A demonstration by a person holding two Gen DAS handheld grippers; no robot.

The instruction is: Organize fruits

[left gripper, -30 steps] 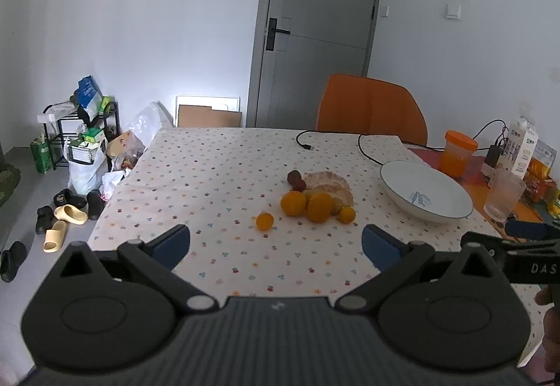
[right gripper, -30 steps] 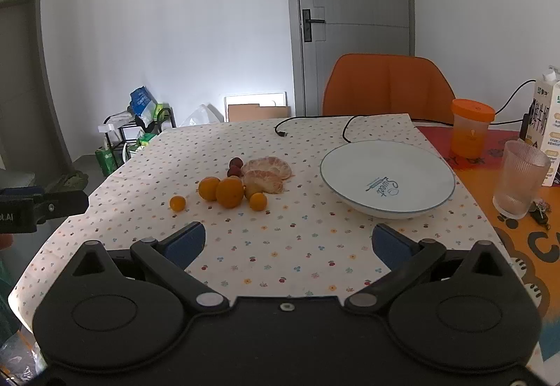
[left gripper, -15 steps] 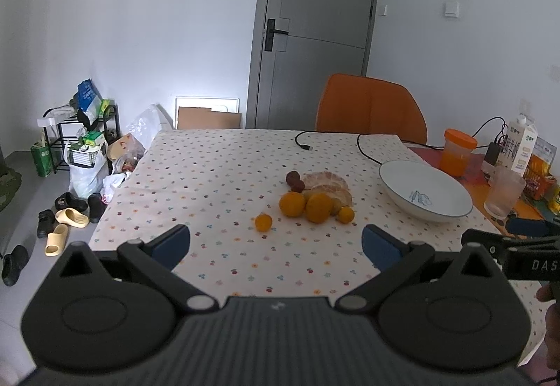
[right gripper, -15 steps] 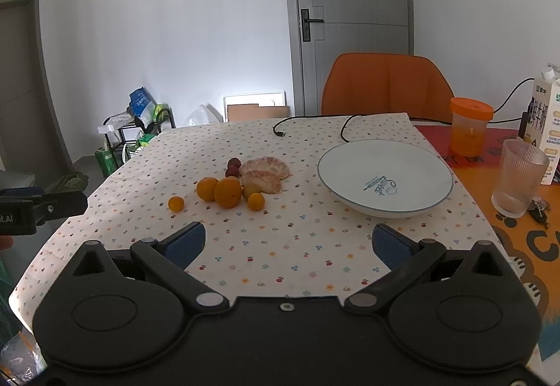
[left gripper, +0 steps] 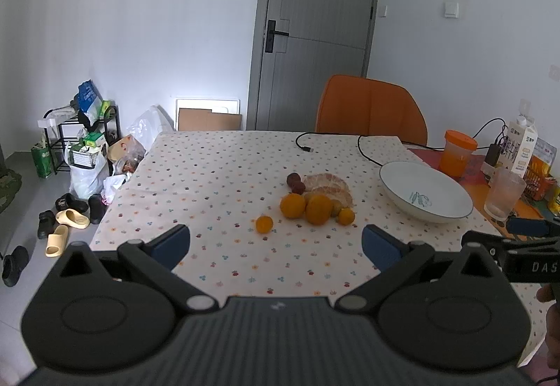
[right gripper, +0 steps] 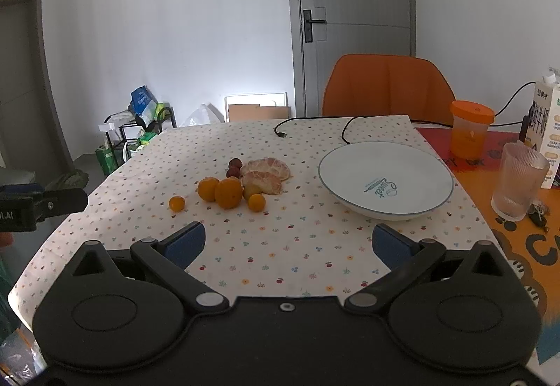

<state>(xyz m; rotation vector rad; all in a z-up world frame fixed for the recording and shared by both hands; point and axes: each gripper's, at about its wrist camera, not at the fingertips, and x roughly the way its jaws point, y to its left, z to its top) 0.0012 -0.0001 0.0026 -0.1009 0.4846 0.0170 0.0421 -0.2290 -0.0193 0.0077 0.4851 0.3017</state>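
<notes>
A cluster of fruit lies mid-table on the dotted cloth: two oranges (left gripper: 318, 209) (right gripper: 228, 192), a small orange apart to the left (left gripper: 264, 224) (right gripper: 176, 203), another small one (right gripper: 256, 202), peeled citrus pieces (left gripper: 329, 184) (right gripper: 267, 172) and two dark red fruits (left gripper: 295, 182) (right gripper: 234, 167). An empty white bowl (left gripper: 425, 191) (right gripper: 385, 179) stands right of them. My left gripper (left gripper: 276, 244) is open and empty, short of the fruit. My right gripper (right gripper: 288, 244) is open and empty, near the table's front edge.
A clear glass (right gripper: 518, 186), an orange-lidded cup (right gripper: 470, 128), a milk carton (right gripper: 546, 133) and keys (right gripper: 537, 211) stand at the right. A black cable (right gripper: 315, 126) lies at the back. An orange chair (right gripper: 388, 88) stands behind the table.
Both grippers have shifted only slightly; the fruit and bowl have not moved.
</notes>
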